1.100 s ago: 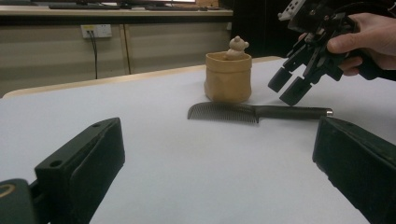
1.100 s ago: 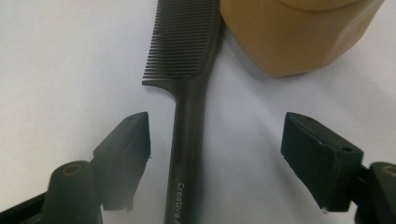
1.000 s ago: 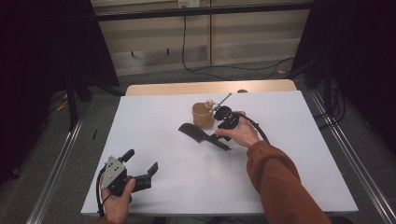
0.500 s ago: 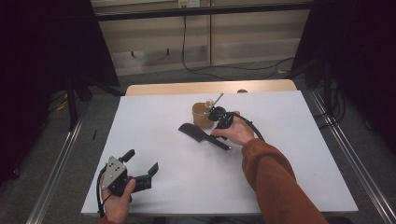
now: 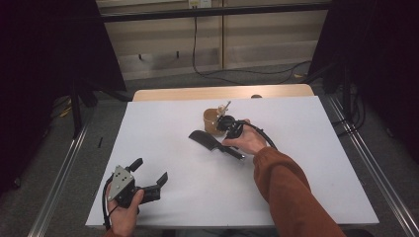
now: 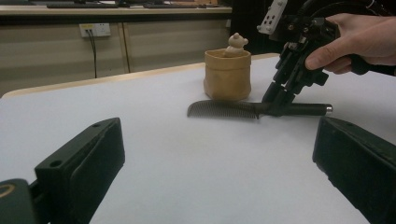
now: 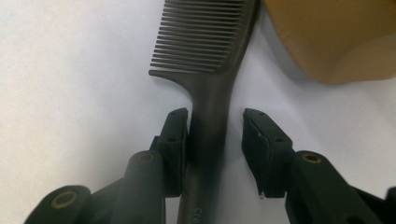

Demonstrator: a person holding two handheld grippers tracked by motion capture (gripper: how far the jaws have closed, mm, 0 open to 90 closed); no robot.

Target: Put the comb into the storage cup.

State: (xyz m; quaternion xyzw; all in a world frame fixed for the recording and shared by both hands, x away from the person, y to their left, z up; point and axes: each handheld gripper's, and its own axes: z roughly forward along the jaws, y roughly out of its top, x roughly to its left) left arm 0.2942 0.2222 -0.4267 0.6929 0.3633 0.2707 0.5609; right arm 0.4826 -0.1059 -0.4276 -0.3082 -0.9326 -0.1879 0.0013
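Note:
A black comb lies flat on the white table, its teeth end near a tan pot that holds a small bear figure. My right gripper points down over the comb's handle. Its jaws have just been closing with the handle between them. One pad touches the handle and the other pad stands off with a gap, so it is open. My left gripper rests near the front left edge, open and empty, facing the comb and the right gripper.
The white table top stretches wide to the right and in front of the comb. A wooden strip runs along the far edge. Metal rails flank both sides, and cables lie on the floor behind.
The right hand has edged slightly left over the comb handle. The left gripper and the comb have stayed where they were.

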